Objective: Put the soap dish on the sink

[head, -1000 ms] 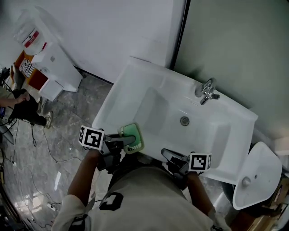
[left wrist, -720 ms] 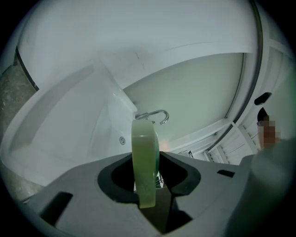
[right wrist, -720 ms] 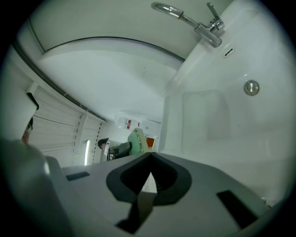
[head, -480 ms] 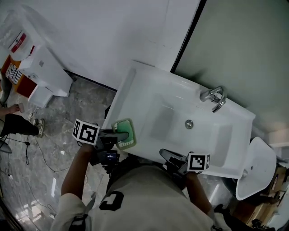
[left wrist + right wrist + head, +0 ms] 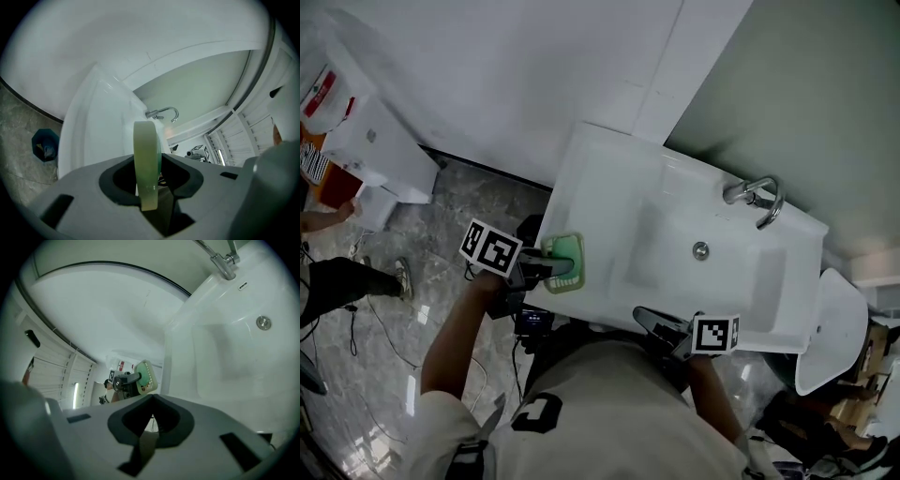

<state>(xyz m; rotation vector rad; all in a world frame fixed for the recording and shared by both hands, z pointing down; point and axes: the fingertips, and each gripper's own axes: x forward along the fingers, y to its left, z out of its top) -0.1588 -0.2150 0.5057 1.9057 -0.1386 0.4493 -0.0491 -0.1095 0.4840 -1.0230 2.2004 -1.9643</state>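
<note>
Nearest the person, the right tool [image 5: 645, 319] hangs just off the front edge of the sink [image 5: 609, 164], toward its right half. Its jaws are clenched together with nothing between them, so it has no part in the carrying.

A little further out and to the left, the left tool [image 5: 553, 273] is grasping the green soap dish [image 5: 567, 249] by one side. In its own view the dish stands edge-on between the jaws, pinched across its thin rim. From the head view the dish sits at the sink's front left corner, overlapping the flat rim there. Whether it touches the porcelain cannot be told, and the right gripper view shows it tilted rather than lying flat.

Beyond it the basin is bare down to the drain [image 5: 700, 250], and the faucet [image 5: 757, 199] stands at the back edge against the wall.

By my reading the carry is nearly done: the dish has reached the sink but is not yet set down. What remains is to level it, lower it onto the flat rim near that corner, let go, and draw the left tool clear.
</note>
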